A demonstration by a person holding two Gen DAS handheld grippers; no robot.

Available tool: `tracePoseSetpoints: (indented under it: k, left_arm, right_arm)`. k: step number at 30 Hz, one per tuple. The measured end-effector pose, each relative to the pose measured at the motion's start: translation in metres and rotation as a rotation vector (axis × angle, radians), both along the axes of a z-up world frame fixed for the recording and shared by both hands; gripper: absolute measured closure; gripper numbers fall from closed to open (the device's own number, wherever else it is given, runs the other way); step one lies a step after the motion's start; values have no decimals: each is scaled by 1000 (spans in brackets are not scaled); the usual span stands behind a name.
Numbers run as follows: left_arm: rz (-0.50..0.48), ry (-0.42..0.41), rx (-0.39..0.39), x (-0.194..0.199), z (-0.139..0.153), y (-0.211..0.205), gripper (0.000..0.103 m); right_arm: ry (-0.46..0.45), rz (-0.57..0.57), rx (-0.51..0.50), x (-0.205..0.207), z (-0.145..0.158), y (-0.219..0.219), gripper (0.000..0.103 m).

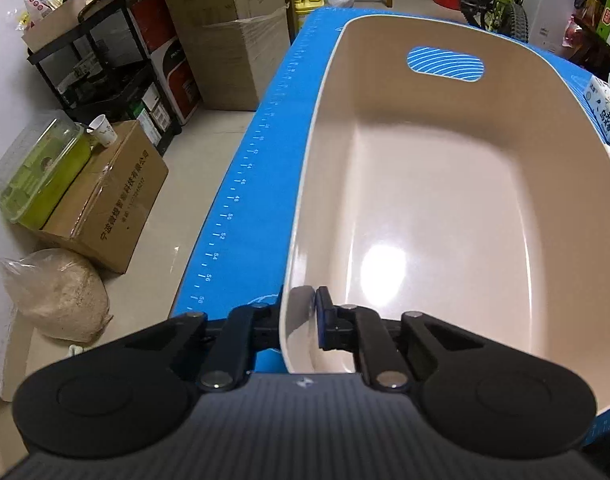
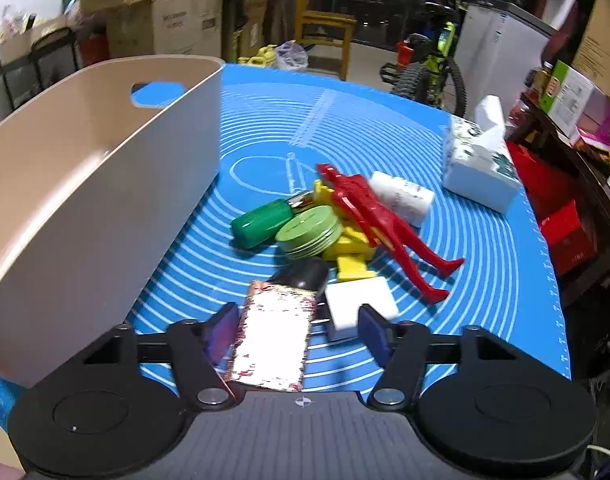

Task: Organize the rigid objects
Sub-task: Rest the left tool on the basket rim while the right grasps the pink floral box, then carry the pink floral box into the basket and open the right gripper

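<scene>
Left claw [image 1: 303,320] clamped on the near wall of the beige bin [image 1: 445,184], one finger inside against the wall and the other outside it; inside of the bin bare and glossy, with an oval handle cutout [image 1: 446,63] in the far wall; bin resting on the blue mat [image 1: 261,184] that covers the worktop, ruler marks running along the mat's left edge.

Right claw [image 2: 299,330] spread wide around a shiny pink-and-silver bottle [image 2: 273,336] with a black cap [image 2: 305,274]; left pad [image 2: 221,332] just beside or touching the bottle, cannot tell which; right pad [image 2: 375,334] clearly apart from it; bottle lying on the mat, cap pointing away.

Just right of the bottle, a white block [image 2: 359,304]; beyond the cap, a pile: a green round tin [image 2: 309,230] leaning on a yellow toy [image 2: 351,248], a green capsule-shaped bottle [image 2: 263,222] with a gold neck to the left, a red figure [image 2: 379,220] sprawled across the yellow toy, a white printed bottle [image 2: 403,196] behind the figure.

Further right, near the mat's edge, a tissue pack [image 2: 481,160]; to the left, the bin's outer wall standing beside the pile.
</scene>
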State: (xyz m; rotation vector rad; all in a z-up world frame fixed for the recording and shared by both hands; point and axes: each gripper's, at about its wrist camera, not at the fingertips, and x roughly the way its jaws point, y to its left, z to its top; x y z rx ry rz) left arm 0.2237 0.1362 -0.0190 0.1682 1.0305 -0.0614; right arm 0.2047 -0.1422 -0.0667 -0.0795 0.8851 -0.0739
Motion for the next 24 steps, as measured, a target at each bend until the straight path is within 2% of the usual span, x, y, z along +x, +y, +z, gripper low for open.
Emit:
tracePoseSetpoints:
  k: [3, 4, 5, 14, 19, 24]
  left_arm:
    - [11, -2, -12, 2, 1, -1, 89]
    - [13, -3, -13, 3, 1, -1, 89]
    - [15, -4, -13, 4, 1, -1, 89]
    - [19, -4, -21, 5, 1, 0, 89]
    - [18, -4, -22, 5, 0, 0, 89]
    - [17, -5, -18, 4, -1, 0, 89]
  right_arm:
    - [30, 18, 1, 5, -5, 4, 48]
    - [40, 23, 4, 7, -6, 5, 57]
    - [44, 26, -1, 9, -7, 6, 58]
    - [46, 23, 45, 7, -1, -3, 59]
    - [-2, 16, 45, 4, 17, -7, 59]
    - [-86, 5, 67, 0, 48, -12, 59]
